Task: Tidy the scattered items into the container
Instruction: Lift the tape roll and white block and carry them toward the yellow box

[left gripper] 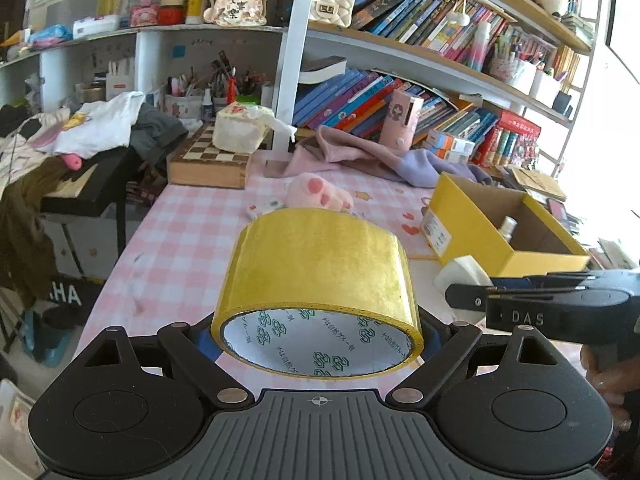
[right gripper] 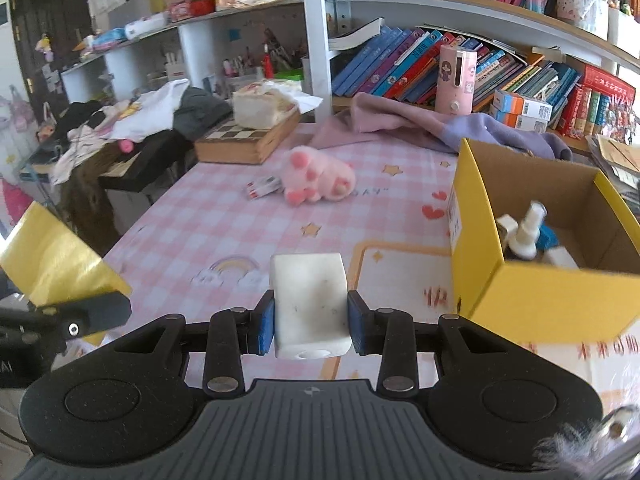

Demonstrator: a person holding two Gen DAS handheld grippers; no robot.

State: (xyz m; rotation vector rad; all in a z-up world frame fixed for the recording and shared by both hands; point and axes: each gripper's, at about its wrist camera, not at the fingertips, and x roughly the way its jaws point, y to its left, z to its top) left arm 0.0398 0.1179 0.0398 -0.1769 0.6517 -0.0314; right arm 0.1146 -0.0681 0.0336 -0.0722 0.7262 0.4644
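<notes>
Two tongs work above one table [right gripper: 208,216] covered in pink checked cloth. Ahead and to the right of both tongs stands the yellow cardboard box [right gripper: 532,300], open-topped, holding a white spray bottle [right gripper: 526,232] and what appear to be other small containers, partly hidden by the box wall. The left gripper [left gripper: 318,332] grasps a roll of yellow tape [left gripper: 320,276], its jaws spread wide around the roll, the printed core facing the camera. The right gripper [right gripper: 310,320] is clenched on a white block [right gripper: 310,300], blue pads [right gripper: 265,326] pressing both sides; the block has a round hole in its near face. Beyond the tongs, well apart from them, a pink plush toy [right gripper: 320,180] lies on the cloth. Just left of the toy lies a small flat packet [right gripper: 264,186].
</notes>
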